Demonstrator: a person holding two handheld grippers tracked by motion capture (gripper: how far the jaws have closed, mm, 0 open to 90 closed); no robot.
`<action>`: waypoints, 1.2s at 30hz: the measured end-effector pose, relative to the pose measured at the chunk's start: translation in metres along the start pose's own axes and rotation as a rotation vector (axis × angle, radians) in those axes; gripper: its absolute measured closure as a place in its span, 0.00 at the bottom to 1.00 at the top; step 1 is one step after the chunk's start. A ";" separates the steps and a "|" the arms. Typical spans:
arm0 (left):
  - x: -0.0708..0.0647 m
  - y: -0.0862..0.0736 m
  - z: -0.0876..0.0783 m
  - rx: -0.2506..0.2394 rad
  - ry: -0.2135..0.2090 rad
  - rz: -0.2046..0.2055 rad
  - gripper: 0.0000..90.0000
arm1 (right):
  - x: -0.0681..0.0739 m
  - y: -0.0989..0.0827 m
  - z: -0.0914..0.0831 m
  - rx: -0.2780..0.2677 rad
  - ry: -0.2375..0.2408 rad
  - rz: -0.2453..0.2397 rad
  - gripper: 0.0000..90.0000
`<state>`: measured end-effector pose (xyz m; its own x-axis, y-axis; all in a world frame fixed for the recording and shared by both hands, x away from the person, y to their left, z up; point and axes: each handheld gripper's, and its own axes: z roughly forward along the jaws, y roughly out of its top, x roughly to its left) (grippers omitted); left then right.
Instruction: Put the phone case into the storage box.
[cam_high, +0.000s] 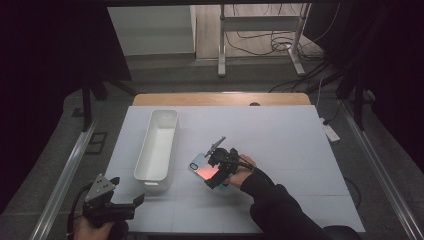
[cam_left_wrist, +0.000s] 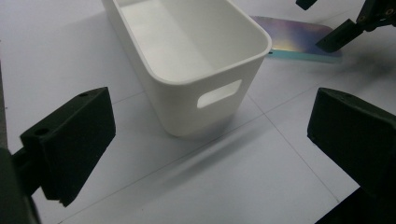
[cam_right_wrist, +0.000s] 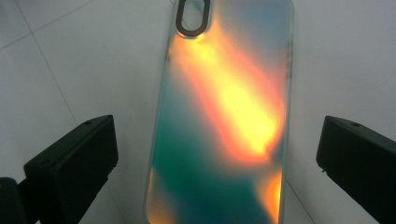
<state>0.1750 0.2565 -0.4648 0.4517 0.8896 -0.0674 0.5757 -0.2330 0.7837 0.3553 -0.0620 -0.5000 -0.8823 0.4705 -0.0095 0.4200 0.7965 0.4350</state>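
- Iridescent plastic, glowing orange and green, is seen in the high view: a phone case (cam_high: 204, 172) lies flat on the white table (cam_high: 280, 150), just beside the right long wall of a white bin (cam_high: 157, 145). The right gripper (cam_high: 219, 167) is held directly above the case, while the left gripper (cam_high: 117, 202) is kept well apart, at the near left corner of the table. The right hand is therefore judged to be the nearer one by far. The long axis of the case is seen to run nearly parallel to the bin, slightly slanted.
- In the left gripper view, the left gripper (cam_left_wrist: 210, 144) is shown with its jaws spread wide and nothing between them. The bin (cam_left_wrist: 187, 56) stands in front of it, near end first, and its inside is seen to be empty. The case (cam_left_wrist: 292, 44) is visible behind the bin, with the tips of the other gripper over it.
- In the right gripper view, the right gripper (cam_right_wrist: 217, 163) is shown spread as well, not yet touching anything. The case (cam_right_wrist: 224, 121) lies straight below and between the jaws, its long axis pointing away from the camera, so its two long edges face the jaws. A closing across the width is judged possible once the gripper is lowered.
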 end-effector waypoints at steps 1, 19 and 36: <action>0.000 0.000 0.000 0.000 0.000 0.000 0.02 | 0.000 0.000 0.001 0.002 -0.003 0.000 0.00; 0.000 0.000 0.000 0.003 0.003 0.002 0.02 | 0.002 -0.011 0.020 0.052 -0.025 -0.019 0.00; 0.000 0.000 -0.001 -0.003 0.005 -0.001 0.02 | 0.001 -0.012 0.012 0.044 -0.014 -0.039 0.18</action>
<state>0.1742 0.2567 -0.4647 0.4480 0.8917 -0.0652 0.5741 -0.2310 0.7855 0.3521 -0.0668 -0.5162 -0.8954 0.4436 -0.0381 0.3944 0.8301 0.3941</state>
